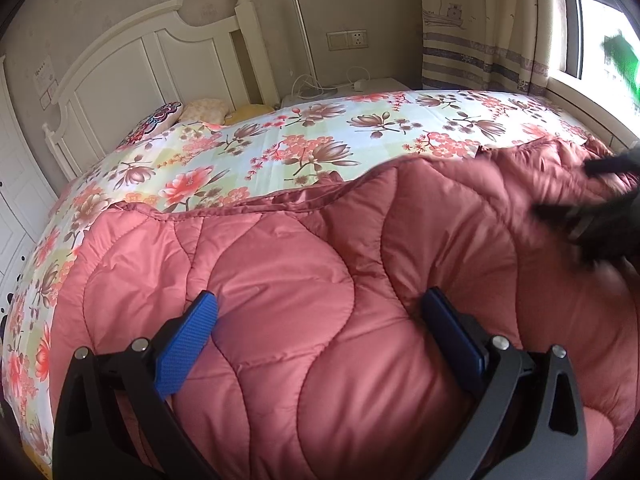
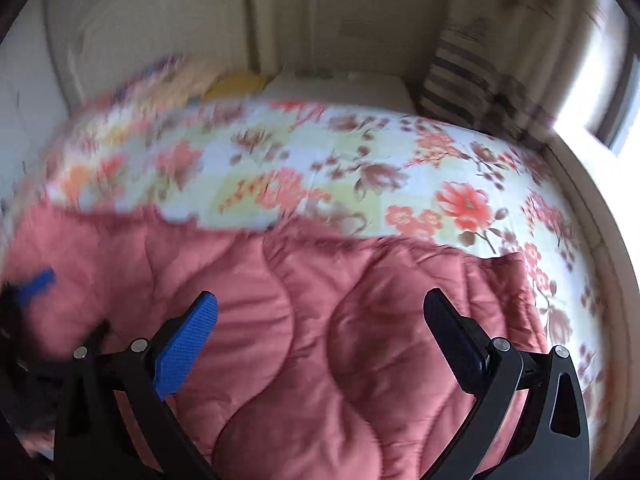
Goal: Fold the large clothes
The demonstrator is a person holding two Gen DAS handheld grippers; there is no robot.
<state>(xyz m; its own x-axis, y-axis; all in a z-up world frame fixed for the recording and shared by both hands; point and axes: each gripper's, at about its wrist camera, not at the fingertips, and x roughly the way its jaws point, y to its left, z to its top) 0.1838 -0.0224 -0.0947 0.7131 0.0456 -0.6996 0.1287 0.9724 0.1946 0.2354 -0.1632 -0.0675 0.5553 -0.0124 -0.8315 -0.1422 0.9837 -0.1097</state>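
A floral bedsheet (image 1: 280,148) covers the bed, with pillows (image 1: 204,110) against the white headboard (image 1: 132,64). Beside it stands a nightstand (image 1: 344,94) with cables; a wall socket (image 1: 347,40), patterned curtains (image 1: 480,32) and a bright window (image 1: 604,40) lie beyond.

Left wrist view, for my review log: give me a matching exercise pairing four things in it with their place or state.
1. pink quilted padded coat
2. floral bed sheet
3. white wooden headboard
4. left gripper

a. open above the coat
b. against the wall
c. spread over the mattress
d. lying on the sheet

Pairs: 1-d, 2-c, 3-b, 4-a
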